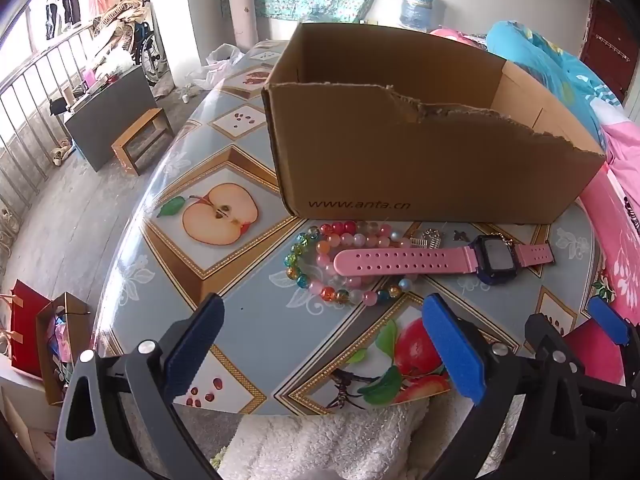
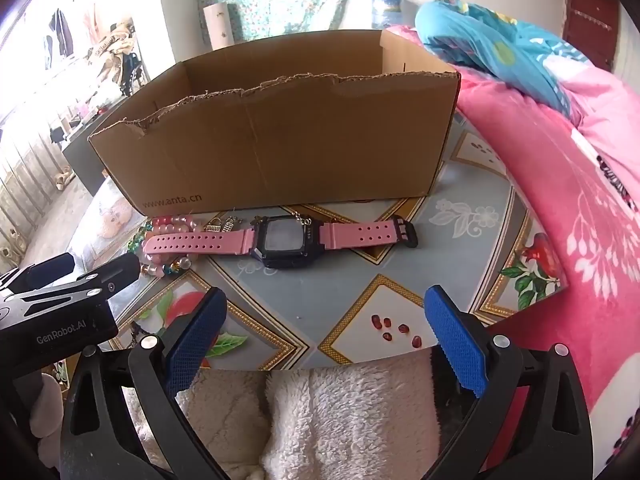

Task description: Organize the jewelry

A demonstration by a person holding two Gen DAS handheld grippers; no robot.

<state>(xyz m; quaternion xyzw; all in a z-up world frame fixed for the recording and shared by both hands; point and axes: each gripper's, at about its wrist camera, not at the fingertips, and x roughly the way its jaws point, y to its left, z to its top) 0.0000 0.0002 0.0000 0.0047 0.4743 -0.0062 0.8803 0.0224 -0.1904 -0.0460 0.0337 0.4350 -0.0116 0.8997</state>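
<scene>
Fruit-patterned bench [image 1: 224, 280], torn cardboard box [image 1: 400, 152] at back. Pink watch [image 2: 280, 238] draped over bead bracelets [image 1: 320, 276] just before it. Left tongs [image 1: 320, 344] and right tongs [image 2: 324, 332] both wide open, empty. Best lifted by strap first, clear of beads.

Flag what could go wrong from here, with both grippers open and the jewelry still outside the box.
1. The pink watch has its strap lying over the bead bracelets, so lifting either may drag the other.
2. A thin chain rests on the watch face; it could snag or slide off unnoticed.
3. The small silver charms sit tight against the cardboard box wall, leaving the left gripper or right gripper little room.
</scene>
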